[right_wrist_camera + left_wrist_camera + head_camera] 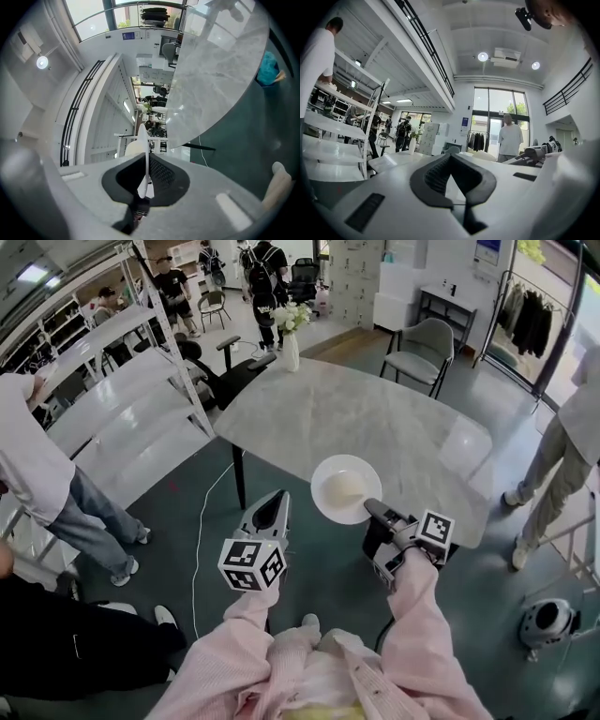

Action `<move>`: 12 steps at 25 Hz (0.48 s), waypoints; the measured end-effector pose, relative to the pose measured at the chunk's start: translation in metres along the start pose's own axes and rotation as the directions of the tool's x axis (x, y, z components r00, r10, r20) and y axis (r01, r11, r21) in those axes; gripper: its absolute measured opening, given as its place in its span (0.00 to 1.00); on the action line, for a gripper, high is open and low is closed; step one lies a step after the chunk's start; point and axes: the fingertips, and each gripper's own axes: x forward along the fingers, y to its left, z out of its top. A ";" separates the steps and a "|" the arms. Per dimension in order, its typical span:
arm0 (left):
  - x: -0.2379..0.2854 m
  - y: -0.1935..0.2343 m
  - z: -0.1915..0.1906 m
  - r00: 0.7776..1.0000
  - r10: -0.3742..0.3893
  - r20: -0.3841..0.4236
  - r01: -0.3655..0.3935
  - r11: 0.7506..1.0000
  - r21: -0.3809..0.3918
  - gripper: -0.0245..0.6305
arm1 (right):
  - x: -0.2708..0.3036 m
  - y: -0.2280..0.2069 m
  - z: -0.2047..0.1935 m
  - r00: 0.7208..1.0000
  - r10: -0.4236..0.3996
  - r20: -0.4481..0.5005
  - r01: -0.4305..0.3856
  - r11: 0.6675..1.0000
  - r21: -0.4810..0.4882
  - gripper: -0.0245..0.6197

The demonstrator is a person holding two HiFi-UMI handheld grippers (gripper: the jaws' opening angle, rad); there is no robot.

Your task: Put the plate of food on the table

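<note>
A white plate (345, 489) with a pale mound of food (343, 487) hangs over the near edge of the grey marble table (375, 418). My right gripper (373, 510) is shut on the plate's near rim. In the right gripper view the plate (143, 154) runs edge-on between the pads, with the food (126, 149) on its left and the table (211, 70) ahead. My left gripper (272, 507) is left of the plate, short of the table, its jaws shut with nothing between them. The left gripper view shows only its dark pads (433, 180) and the room beyond.
A vase of flowers (291, 343) stands at the table's far corner. A grey chair (422, 348) is behind the table, a black chair (230, 371) and white shelving (112, 399) to its left. People stand at left (37, 474) and right (562, 446). A round device (546, 622) sits on the floor.
</note>
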 end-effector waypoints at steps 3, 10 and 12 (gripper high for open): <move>0.020 0.019 0.002 1.000 -0.004 -0.012 0.004 1.000 -0.007 0.03 | 0.026 -0.002 0.011 1.000 0.005 -0.002 -0.005 1.000 0.001 0.06; 0.044 0.032 -0.024 0.999 0.004 -0.034 -0.005 1.000 -0.022 0.03 | 0.044 -0.025 0.028 0.999 0.015 -0.032 -0.015 1.000 -0.012 0.06; 0.055 0.040 -0.029 0.999 0.011 -0.037 -0.012 1.000 -0.026 0.03 | 0.054 -0.033 0.037 0.999 0.012 -0.037 -0.012 1.000 -0.007 0.06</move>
